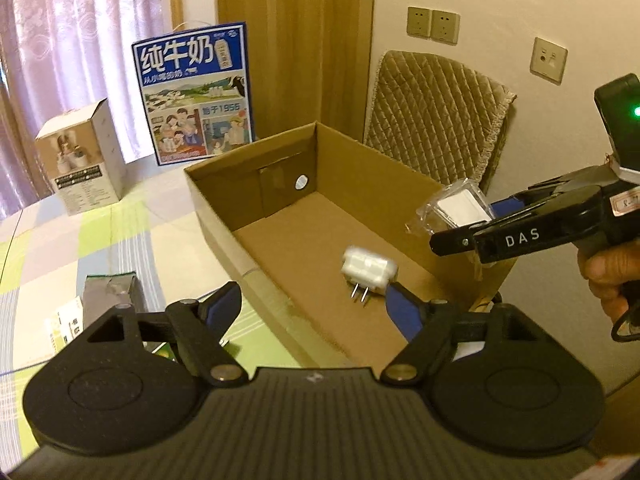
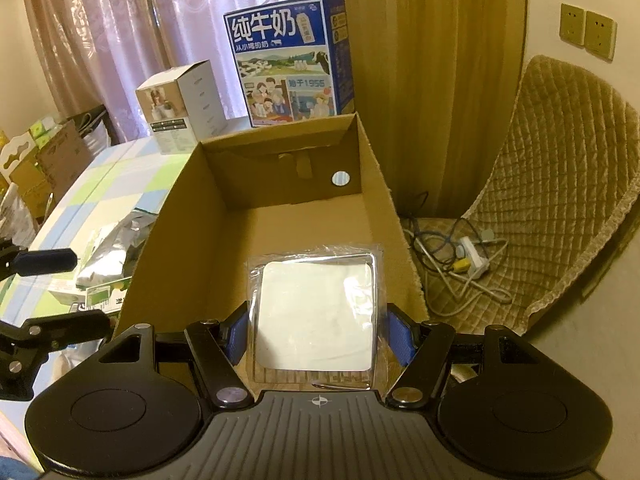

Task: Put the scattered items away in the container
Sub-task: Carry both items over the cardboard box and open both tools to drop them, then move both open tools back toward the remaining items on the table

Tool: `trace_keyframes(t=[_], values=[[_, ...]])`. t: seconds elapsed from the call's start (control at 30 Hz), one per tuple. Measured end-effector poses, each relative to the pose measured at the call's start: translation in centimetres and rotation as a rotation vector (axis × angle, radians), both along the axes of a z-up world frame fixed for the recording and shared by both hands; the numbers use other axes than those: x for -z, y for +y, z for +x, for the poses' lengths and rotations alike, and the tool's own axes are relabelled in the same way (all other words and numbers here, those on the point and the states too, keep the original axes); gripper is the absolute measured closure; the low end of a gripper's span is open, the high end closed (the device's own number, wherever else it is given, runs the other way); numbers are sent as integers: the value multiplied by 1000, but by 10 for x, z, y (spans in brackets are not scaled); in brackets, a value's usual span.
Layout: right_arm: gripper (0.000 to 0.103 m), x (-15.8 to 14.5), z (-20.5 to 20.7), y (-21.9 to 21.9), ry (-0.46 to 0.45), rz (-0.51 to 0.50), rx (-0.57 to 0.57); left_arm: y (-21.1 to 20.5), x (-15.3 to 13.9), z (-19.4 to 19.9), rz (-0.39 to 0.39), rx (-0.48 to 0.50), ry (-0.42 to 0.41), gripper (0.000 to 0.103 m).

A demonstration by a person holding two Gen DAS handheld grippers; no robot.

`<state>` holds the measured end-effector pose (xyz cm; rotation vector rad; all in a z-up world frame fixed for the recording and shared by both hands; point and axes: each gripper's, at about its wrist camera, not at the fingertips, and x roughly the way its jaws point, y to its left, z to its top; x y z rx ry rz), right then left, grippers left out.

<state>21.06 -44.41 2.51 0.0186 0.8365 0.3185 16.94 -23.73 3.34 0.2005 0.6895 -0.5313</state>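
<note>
- We see a table (image 2: 120, 168) with a checked green, blue and white cloth; everything on it sits toward the curtain side.
- A padded chair (image 2: 560, 184) stands beside the table, with a power strip and tangled cables (image 2: 472, 260) on its seat.
- The open cardboard box (image 1: 224, 216) sits at the table's edge beside the chair, top open, a round hole in its far wall.
- A blue milk carton (image 2: 288, 60) stands upright just behind the box; a smaller white product box (image 2: 180, 104) stands to its left.
- A silver foil pouch (image 2: 112, 256) and small green-and-white packets (image 2: 100, 296) lie on the cloth just left of the box, outside it.
- Left gripper (image 1: 316, 304): fingers wide apart, holding nothing, hovering over the near end of the box.
- A white plug adapter (image 1: 368, 268) appears blurred just ahead of the left gripper, inside the box's outline, prongs pointing down; we cannot tell if it touches the box floor.
- Right gripper (image 2: 316, 336): blue pads (image 2: 236, 336) pressed on both side edges of a clear plastic packet (image 2: 316, 312) with a white square pad inside, clamped firmly.
- That packet is held above the box's near end, over its right wall in the left wrist view (image 1: 456, 208).
</note>
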Motion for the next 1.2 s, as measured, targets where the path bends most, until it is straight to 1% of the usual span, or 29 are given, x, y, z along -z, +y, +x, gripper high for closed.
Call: trace_keyframes(t=[0.07, 0.1, 0.13, 0.2, 0.43, 0.67, 0.8, 0.97, 1.1, 1.2], values=[[38, 0, 1, 1, -6, 17, -1, 5, 2, 0, -6, -10, 7, 27], [35, 0, 2, 1, -8, 25, -1, 7, 2, 0, -8, -14, 11, 27], [26, -1, 2, 1, -10, 32, 1, 9, 3, -1, -9, -18, 13, 27], [22, -4, 1, 1, -24, 41, 5, 12, 4, -1, -11, -23, 14, 27], [21, -13, -9, 7, -40, 38, -9, 28, 4, -6, -20, -50, 21, 26], [20, -30, -32, 20, -67, 55, -29, 57, -2, -19, -22, -95, 20, 24], [18, -42, -49, 34, -89, 69, -58, 86, -5, -30, 1, -144, 16, 23], [16, -55, -76, 63, -115, 90, -118, 128, -6, -49, 28, -216, 18, 21], [14, -61, -96, 93, -129, 88, -184, 164, -5, -68, 40, -281, 25, 21], [13, -59, -109, 114, -131, 82, -228, 187, -4, -82, 50, -322, 25, 20]])
